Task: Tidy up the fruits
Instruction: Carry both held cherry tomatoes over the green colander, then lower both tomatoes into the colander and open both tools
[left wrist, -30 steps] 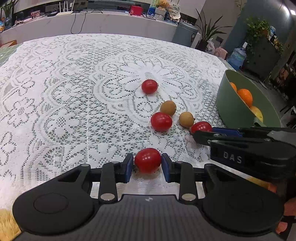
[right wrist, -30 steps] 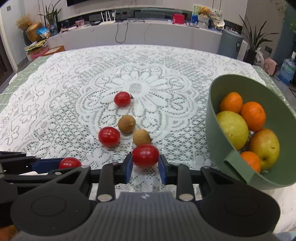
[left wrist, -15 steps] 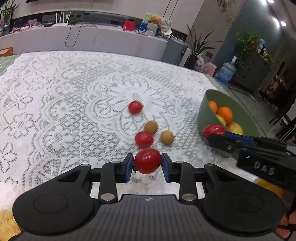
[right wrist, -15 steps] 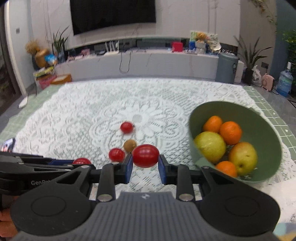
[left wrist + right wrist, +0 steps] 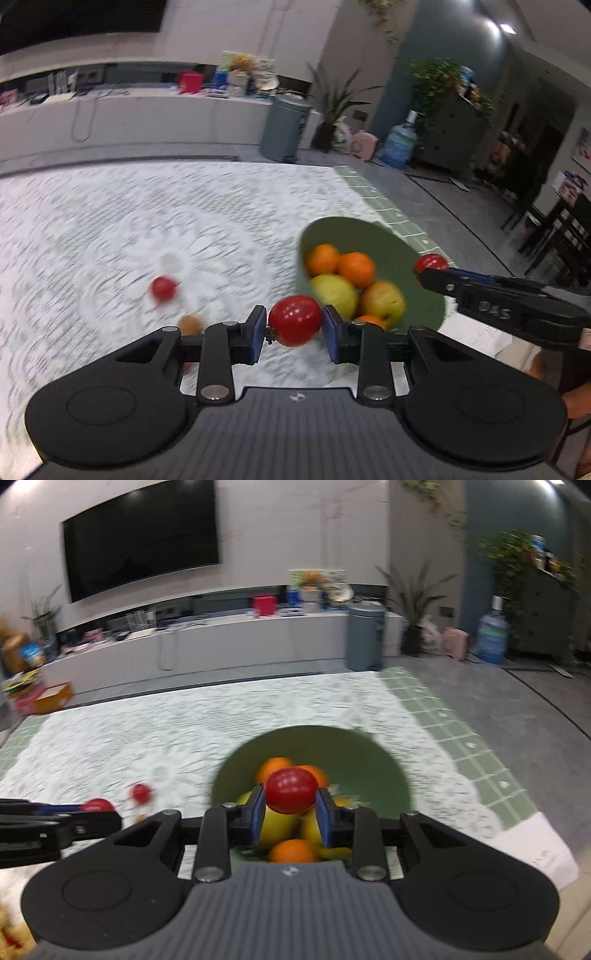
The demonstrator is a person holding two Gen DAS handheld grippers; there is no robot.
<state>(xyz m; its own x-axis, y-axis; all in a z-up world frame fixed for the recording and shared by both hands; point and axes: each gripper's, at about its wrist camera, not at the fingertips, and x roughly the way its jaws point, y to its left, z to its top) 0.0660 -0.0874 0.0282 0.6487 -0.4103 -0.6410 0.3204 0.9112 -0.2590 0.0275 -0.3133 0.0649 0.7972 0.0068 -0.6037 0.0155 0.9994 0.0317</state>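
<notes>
The left tool (image 5: pixel 295 328) is squeezed shut on a small round shiny red tomato (image 5: pixel 295 320), low in the middle of the left view. The right tool (image 5: pixel 290 810) pinches another small round red tomato (image 5: pixel 291 790) the same way, low in the middle of the right view, and it hangs right above the deep green plastic bowl (image 5: pixel 384 764). The bowl sits on the white lace tabletop (image 5: pixel 184 734) and holds round orange mandarins (image 5: pixel 356 269), a yellow pear-like fruit (image 5: pixel 334 295) and a yellow-red apple (image 5: pixel 382 301). I think the right tomato could bounce off that hard pile and roll out if it is let go from too high. Both tomatoes look smooth and soft, so a hard squeeze might burst them, and a loose one might let them slip. The left tool sits to the left of the bowl, so dropping now would likely miss it. The two tools are close and could bump. One more red tomato (image 5: pixel 162 288) and a small brown round fruit (image 5: pixel 190 325) lie blurry at the left of the left view.
</notes>
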